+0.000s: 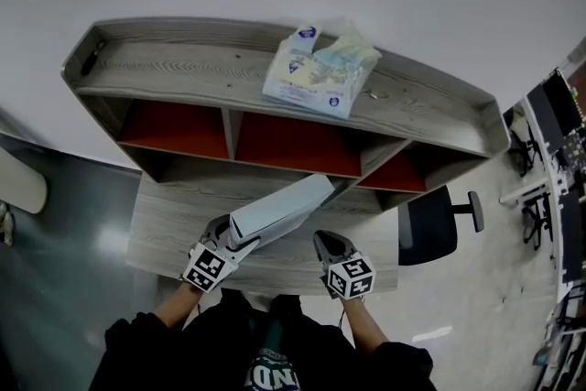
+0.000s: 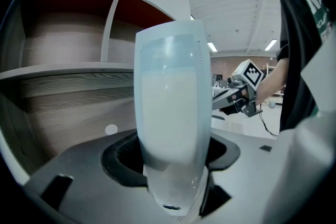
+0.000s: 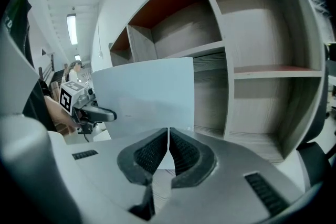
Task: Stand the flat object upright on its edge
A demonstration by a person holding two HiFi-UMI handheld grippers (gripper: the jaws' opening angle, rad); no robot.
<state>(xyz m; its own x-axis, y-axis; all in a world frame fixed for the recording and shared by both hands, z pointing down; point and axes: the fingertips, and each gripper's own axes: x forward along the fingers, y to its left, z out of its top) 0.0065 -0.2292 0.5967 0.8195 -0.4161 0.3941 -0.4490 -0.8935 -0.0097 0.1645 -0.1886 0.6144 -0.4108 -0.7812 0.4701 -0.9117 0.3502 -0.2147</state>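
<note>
Right tool jaws pressed together, pale flat object just beyond

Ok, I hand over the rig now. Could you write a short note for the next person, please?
Left claw: closed on one end of the pale flat box, which slants over the desk towards the shelves.
Right claw: shut, empty, beside the box.
Done: box gripped and tilted up.
Left: rest one edge on the desk, steady it, let go. Whether the box touches the desk now, I cannot tell.
</note>
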